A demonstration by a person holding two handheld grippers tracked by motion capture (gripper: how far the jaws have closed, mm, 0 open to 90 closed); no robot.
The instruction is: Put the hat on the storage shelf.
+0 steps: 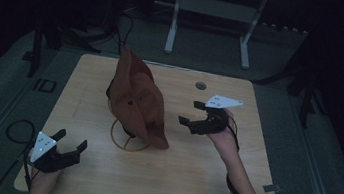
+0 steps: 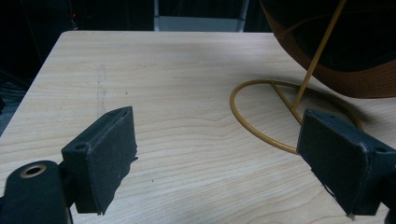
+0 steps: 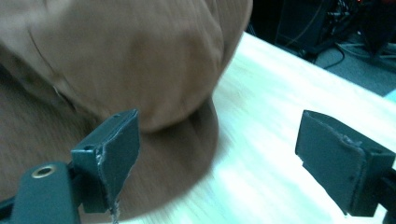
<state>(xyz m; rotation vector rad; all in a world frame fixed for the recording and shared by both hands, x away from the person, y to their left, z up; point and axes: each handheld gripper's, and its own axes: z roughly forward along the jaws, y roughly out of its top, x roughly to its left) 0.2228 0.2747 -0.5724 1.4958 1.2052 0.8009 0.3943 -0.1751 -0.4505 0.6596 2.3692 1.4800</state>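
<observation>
Where the light wooden desk (image 1: 190,175) sits in a dim room, a brown brimmed hat (image 1: 135,97) hangs tilted on a thin yellow wire stand (image 1: 126,141), left of desk centre. The stand's ring base lies flat on the wood; a slanted rod rises from it into the hat's dark inside, seen in the left gripper view (image 2: 322,46).

Left gripper (image 1: 74,146): near the front left corner of the desk, held by a hand (image 1: 43,181) from the bottom edge, jaws spread wide and holding nothing. Grey three-cornered plate on top. In its own view the jaws frame bare wood and the near arc of the ring; the right jaw overlaps the ring in the picture, contact cannot be told.

Right gripper (image 1: 191,113): right of the hat, near its brim but apart from it, jaws pointing toward the hat and released, nothing between them. In its own view (image 3: 217,149) the brown cloth is blurred and lies behind the left jaw; desk surface shows between the jaws.

Small round hole (image 1: 200,85) near the desk's far edge. A cable (image 1: 16,132) loops on the floor at left.
</observation>
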